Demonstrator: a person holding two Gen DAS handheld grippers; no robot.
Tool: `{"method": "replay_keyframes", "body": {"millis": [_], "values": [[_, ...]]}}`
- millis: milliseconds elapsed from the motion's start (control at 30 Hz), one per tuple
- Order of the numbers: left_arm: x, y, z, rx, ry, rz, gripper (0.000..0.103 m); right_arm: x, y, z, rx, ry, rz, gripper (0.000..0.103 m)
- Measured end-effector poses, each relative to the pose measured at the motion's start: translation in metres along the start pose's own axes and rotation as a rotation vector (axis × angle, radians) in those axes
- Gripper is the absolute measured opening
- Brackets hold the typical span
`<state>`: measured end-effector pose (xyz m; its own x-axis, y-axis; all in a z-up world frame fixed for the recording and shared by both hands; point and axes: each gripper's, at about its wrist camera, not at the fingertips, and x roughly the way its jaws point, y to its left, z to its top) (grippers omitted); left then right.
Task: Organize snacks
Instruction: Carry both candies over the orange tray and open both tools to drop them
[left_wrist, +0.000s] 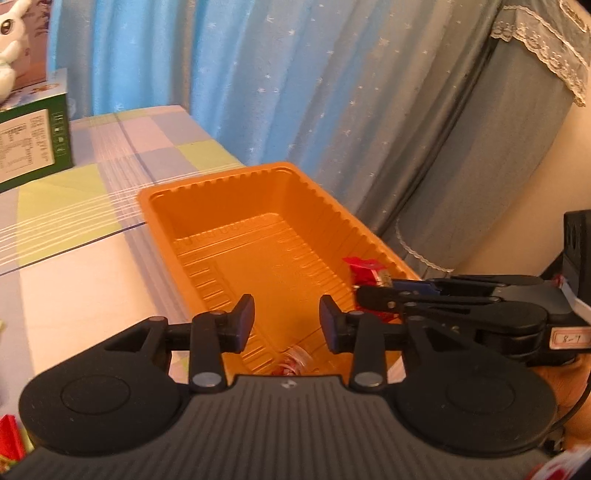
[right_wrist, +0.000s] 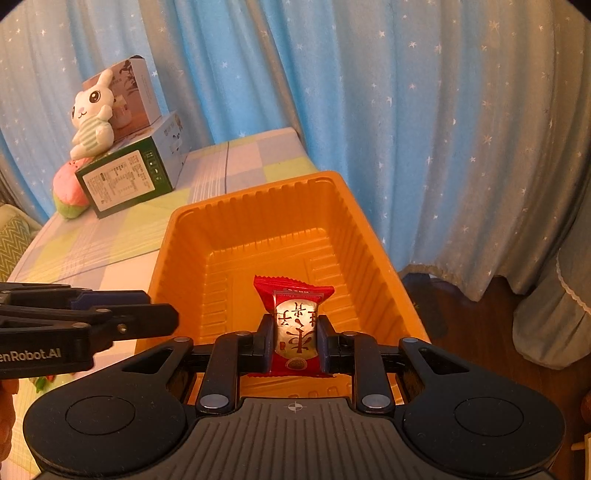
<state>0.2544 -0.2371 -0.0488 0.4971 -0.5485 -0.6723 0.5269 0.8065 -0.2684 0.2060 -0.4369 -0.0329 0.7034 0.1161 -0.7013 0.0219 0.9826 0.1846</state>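
Observation:
An orange plastic tray (left_wrist: 207, 184) (right_wrist: 177, 236) sits at the table's right edge. My right gripper (right_wrist: 294, 341) is shut on a red snack packet (right_wrist: 295, 325) with a silver label, held over the near end of the tray; the packet also shows in the left wrist view (left_wrist: 364, 271). My left gripper (left_wrist: 287, 325) is open and empty over the tray's near end. A small clear-wrapped snack (left_wrist: 295, 362) lies in the tray below it. The left gripper shows from the side in the right wrist view (right_wrist: 155, 321), and the right one in the left wrist view (left_wrist: 369, 293).
A green and white box (right_wrist: 129, 181) with a plush rabbit (right_wrist: 92, 114) on it stands at the table's far left, beside a pink and green plush (right_wrist: 68, 195). Blue star-print curtains hang behind. Red packets (left_wrist: 11, 439) lie at the near left. The checked tablecloth (left_wrist: 74, 240) covers the table.

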Motion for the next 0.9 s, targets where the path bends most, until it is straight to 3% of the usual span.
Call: {"method": "replay_keyframes", "body": {"millis": [200,400,433,500,900], "values": [[-0.006,0.009,-0.003,-0.014,-0.006,0.059,0.034,0.002,0.001,0.000,0.014,0.012,0.018,0.024],[-0.012,0.012,-0.004,-0.013,-0.019,0.071,0.035,0.000,0.005,0.003,0.020,-0.013,0.038,0.026],[-0.014,0.012,-0.004,-0.013,-0.023,0.072,0.036,0.002,0.004,0.004,0.034,-0.012,0.052,0.030],[-0.018,0.013,-0.005,-0.015,-0.033,0.080,0.045,0.001,-0.001,0.005,0.080,-0.013,0.062,0.055],[-0.067,0.021,-0.020,-0.048,-0.073,0.158,0.064,-0.034,0.012,0.007,0.090,-0.034,0.048,0.055]]}}
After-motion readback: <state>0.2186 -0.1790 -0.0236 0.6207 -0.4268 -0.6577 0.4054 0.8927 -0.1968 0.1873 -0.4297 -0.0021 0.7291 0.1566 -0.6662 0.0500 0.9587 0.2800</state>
